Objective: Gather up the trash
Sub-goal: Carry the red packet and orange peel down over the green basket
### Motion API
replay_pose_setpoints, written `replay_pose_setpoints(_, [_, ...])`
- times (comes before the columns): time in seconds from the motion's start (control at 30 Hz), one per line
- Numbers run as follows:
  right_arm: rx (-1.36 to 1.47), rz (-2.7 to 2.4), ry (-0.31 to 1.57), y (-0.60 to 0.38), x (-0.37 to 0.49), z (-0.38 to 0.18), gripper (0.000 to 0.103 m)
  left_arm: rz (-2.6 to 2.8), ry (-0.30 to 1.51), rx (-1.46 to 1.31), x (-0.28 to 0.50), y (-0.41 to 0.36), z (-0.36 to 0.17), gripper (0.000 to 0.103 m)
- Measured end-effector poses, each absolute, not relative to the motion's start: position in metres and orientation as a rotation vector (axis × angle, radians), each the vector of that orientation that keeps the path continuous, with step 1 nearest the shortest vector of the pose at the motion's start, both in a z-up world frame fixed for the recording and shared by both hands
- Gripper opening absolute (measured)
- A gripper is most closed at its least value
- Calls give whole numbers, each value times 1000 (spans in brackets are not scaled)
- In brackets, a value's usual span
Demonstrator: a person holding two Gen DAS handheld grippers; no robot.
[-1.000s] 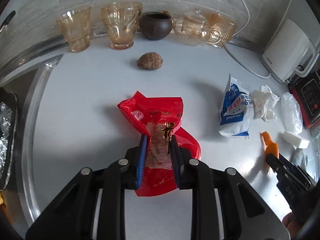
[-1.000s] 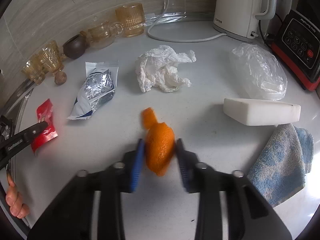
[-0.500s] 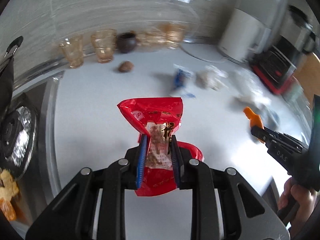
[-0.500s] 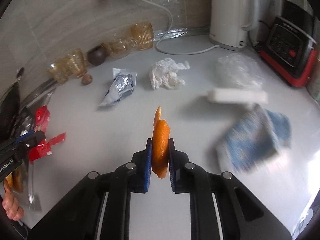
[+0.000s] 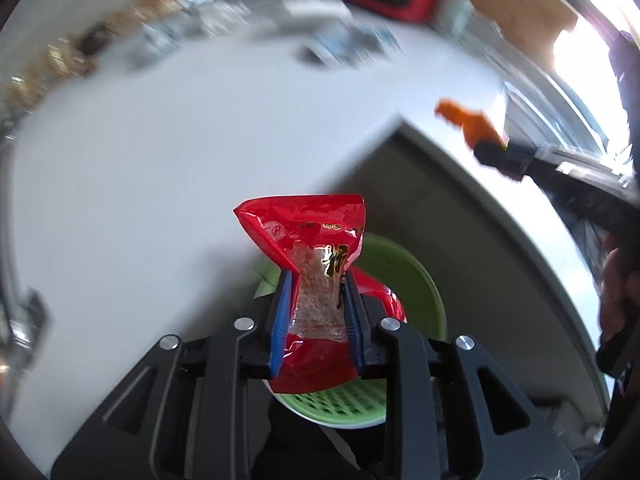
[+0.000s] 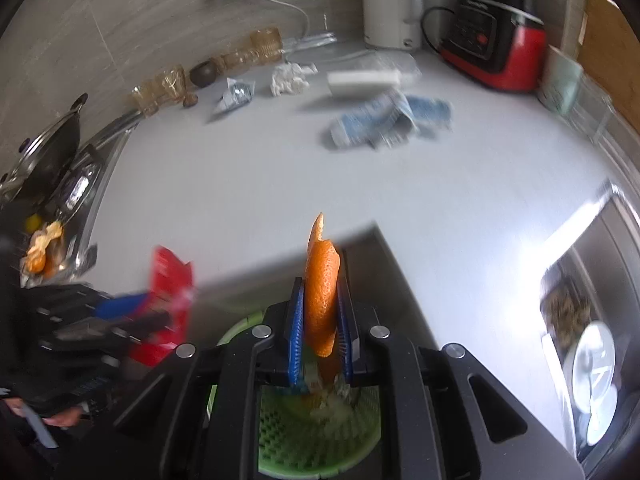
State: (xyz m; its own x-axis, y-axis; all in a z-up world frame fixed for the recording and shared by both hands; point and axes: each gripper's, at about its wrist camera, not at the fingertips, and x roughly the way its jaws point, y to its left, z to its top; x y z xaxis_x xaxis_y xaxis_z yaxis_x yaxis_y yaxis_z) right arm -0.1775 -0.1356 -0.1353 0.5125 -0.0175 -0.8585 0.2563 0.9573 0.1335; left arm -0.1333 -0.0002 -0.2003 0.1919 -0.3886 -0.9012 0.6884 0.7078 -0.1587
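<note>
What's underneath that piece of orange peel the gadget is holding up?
Below the orange peel, pinched in the right gripper, sits a green bin with a mesh wall, off the counter's edge. Some pale scraps show inside; the fingers cover the rest.

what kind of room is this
Most likely a home kitchen: a white kettle and a red and black appliance stand on the countertop, with a pan and lid at the left.

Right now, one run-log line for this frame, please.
left gripper: holds red wrapper | right gripper: holds orange peel | both above green bin
</note>
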Motion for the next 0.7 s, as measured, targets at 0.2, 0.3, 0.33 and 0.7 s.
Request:
replay_pose_setpoints(0.2, [283, -144, 1049, -141, -223, -141, 16, -793, 1304, 360, -162, -31, -264, 28])
replay_pose_setpoints(0.3, [278, -128, 1052, -140, -236, -142, 16, -779, 1317, 375, -174, -39, -271, 36])
replay_pose_setpoints(0.33, [277, -120, 1054, -140, -239, -142, 16, -778, 1310, 379, -177, -41, -270, 42])
replay_pose_setpoints(0.7, [269, -51, 1052, -139, -248, -144, 16, -686, 1298, 352, -180, -36, -261, 68])
